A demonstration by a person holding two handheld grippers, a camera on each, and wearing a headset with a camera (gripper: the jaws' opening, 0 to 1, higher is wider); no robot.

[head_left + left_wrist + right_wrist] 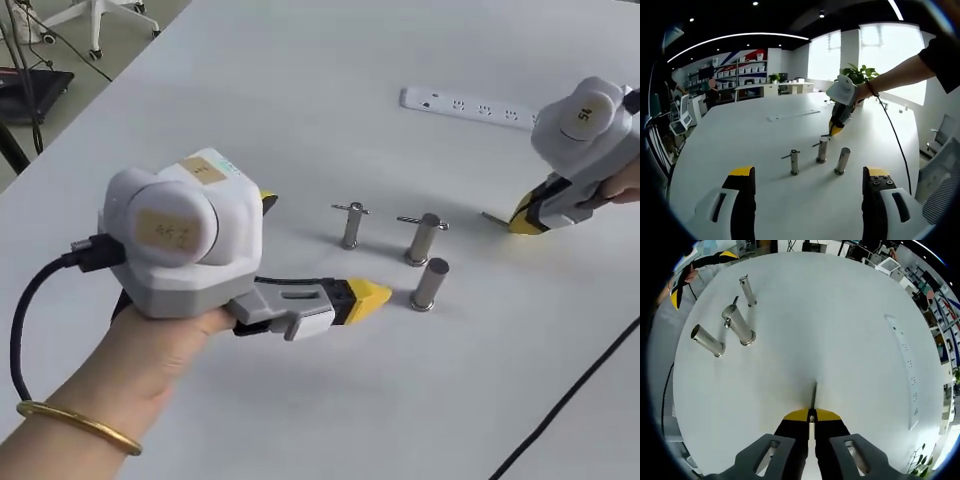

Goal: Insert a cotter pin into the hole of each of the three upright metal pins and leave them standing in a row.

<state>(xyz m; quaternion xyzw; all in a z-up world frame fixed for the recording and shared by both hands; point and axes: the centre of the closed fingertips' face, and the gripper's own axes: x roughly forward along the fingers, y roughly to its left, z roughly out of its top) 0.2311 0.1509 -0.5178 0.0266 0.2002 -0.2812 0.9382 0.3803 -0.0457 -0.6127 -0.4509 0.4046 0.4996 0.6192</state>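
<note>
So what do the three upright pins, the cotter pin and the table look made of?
Upright pins: metal, likely steel, dull silver sheen. Cotter pin, held in the right gripper: thin grey wire, probably metal. Table: smooth matte white, perhaps laminate.

At the upper right of the head view, the power strip (pixel 465 105) runs behind the right gripper (pixel 522 222), which hides its far end. In the right gripper view, the rear of the cotter pin (pixel 814 396) disappears between that gripper's closed jaws. A black cable (pixel 570 395) is cut off at the lower right edge.
</note>
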